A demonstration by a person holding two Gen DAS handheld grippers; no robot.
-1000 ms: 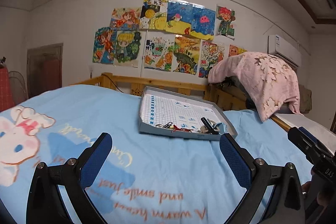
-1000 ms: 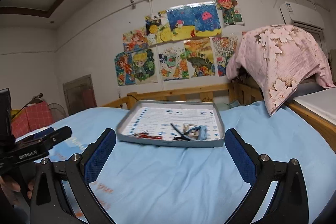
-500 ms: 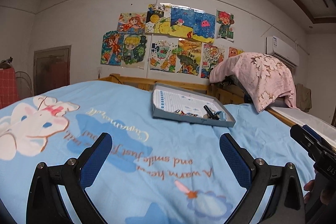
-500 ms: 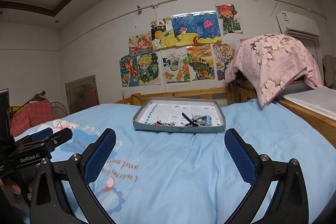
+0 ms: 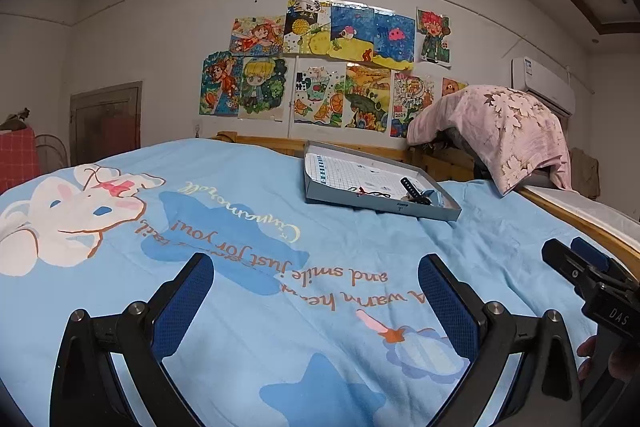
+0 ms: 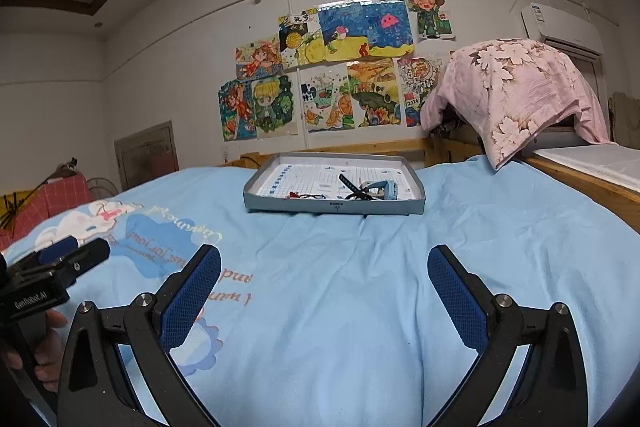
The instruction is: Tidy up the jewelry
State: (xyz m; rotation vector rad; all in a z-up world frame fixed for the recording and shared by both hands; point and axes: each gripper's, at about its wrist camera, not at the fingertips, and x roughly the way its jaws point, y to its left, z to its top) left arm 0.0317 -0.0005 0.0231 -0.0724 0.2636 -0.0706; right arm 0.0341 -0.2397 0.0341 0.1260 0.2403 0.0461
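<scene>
Both grippers spread wide, empty, low over the blue bedsheet (image 6: 340,287): left gripper (image 5: 316,291), right gripper (image 6: 324,283), well short of the grey tray (image 6: 336,205). Tray sits on the sheet near the wooden headboard (image 6: 360,149). Jewelry pile (image 6: 352,189) lies inside the tray at its near edge: black strap, red bits, a light-blue piece. Pink floral blanket (image 6: 516,95) heaped right of the tray.
</scene>
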